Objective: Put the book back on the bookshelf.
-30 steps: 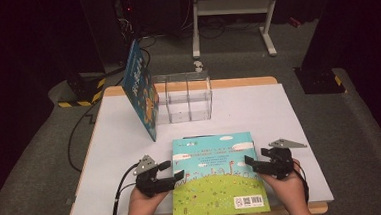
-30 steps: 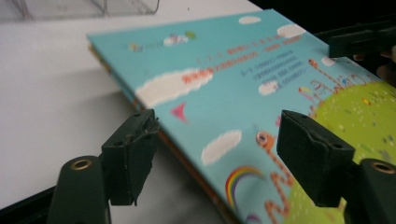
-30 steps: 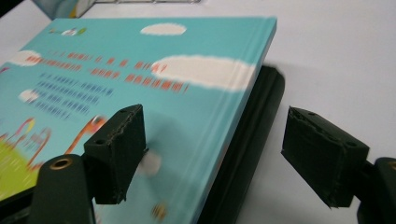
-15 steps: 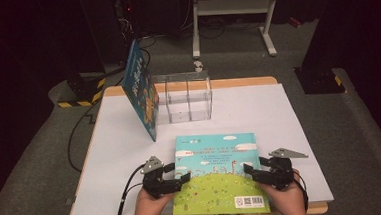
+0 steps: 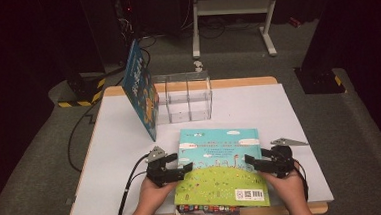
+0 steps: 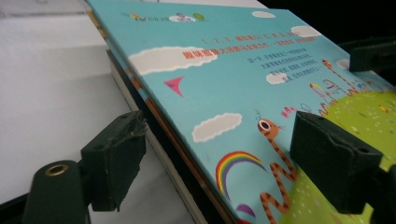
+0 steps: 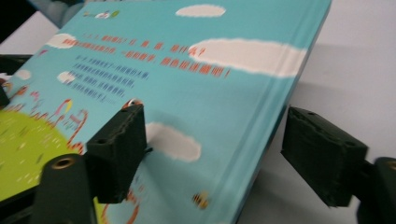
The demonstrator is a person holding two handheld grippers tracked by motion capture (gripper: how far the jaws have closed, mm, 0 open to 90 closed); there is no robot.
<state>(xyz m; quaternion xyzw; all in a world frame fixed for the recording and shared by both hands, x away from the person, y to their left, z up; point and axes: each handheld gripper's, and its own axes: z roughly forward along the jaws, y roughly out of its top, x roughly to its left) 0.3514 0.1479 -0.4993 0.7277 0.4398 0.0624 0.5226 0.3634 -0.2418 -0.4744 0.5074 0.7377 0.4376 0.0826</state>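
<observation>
Grippers astride the flat sky-blue and green picture book (image 5: 221, 168), which lies atop a second book near the table's front edge: we see the left gripper (image 5: 183, 168) and right gripper (image 5: 250, 162), jaws just opened wide, straddling its side edges without clamping. We judge that closing too deep would catch the lower book (image 5: 204, 208) too, or one-sided grip would tilt the cover loose.
</observation>
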